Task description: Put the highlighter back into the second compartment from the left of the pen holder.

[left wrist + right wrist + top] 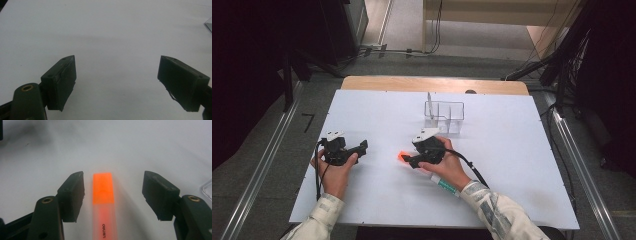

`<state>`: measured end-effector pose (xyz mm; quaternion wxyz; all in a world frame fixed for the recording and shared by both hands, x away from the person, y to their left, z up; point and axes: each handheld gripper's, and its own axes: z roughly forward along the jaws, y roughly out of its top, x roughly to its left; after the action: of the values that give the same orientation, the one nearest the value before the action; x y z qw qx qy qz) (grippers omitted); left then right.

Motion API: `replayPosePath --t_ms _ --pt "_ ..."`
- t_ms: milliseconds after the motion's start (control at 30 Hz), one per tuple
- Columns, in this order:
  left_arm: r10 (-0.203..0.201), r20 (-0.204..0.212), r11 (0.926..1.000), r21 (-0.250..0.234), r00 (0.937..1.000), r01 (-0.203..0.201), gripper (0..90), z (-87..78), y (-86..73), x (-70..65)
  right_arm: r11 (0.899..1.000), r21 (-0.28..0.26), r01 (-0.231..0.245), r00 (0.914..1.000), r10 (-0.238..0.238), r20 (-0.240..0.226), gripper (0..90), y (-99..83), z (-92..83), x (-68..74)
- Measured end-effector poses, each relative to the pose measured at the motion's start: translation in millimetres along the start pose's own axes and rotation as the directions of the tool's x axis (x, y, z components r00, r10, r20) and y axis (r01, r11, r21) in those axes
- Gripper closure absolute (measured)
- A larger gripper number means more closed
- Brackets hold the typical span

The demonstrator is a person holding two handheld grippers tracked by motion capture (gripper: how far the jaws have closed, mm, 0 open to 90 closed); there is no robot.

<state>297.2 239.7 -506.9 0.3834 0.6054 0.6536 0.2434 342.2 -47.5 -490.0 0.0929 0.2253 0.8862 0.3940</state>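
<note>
Surface: white table top (pixel 377 190), wooden strip along its far edge.
Marker: orange highlighter (pixel 102 195) lying flat on the table, near the middle and a little toward the person's side. Orange cap end points away from the right gripper's camera; pale translucent barrel runs back under it, small printed lettering on the barrel.
Right gripper: right gripper (pixel 113 195) sits low over the highlighter, jaws spread wide with the marker between them. The left-hand pad stands just beside the cap, a sliver of table visible between; the other pad is well apart from it. Neither pad presses on it. In the high view the orange tip (pixel 403 156) pokes out at the jaw end.
Left gripper: left gripper (pixel 117 82) jaws wide apart, only bare table between them. It rests at the left of the table, well apart from the marker.
Beyond: clear plastic organizer (pixel 444 116) standing on the table just past the right gripper, toward the far edge.
</note>
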Motion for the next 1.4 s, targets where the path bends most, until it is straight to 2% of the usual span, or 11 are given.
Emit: replayPosePath --t_ms 567,900,1400 --pt "0.000 0.003 1.0000 0.001 1.0000 0.000 16.7 0.2 0.0 0.4 0.998 0.033 0.053 0.9985 -0.052 -0.016 44.0 -3.1 7.6 1.2" --pt "-0.001 0.001 1.0000 0.000 1.0000 0.001 16.7 0.6 -0.1 0.1 0.994 0.074 0.081 0.9964 -0.079 -0.030 47.8 -4.7 12.1 1.2" --pt "-0.003 0.003 1.0000 0.000 1.0000 0.003 16.7 0.8 -0.1 0.1 0.989 0.097 0.110 0.9935 -0.107 -0.038 53.2 -7.2 19.2 1.4"
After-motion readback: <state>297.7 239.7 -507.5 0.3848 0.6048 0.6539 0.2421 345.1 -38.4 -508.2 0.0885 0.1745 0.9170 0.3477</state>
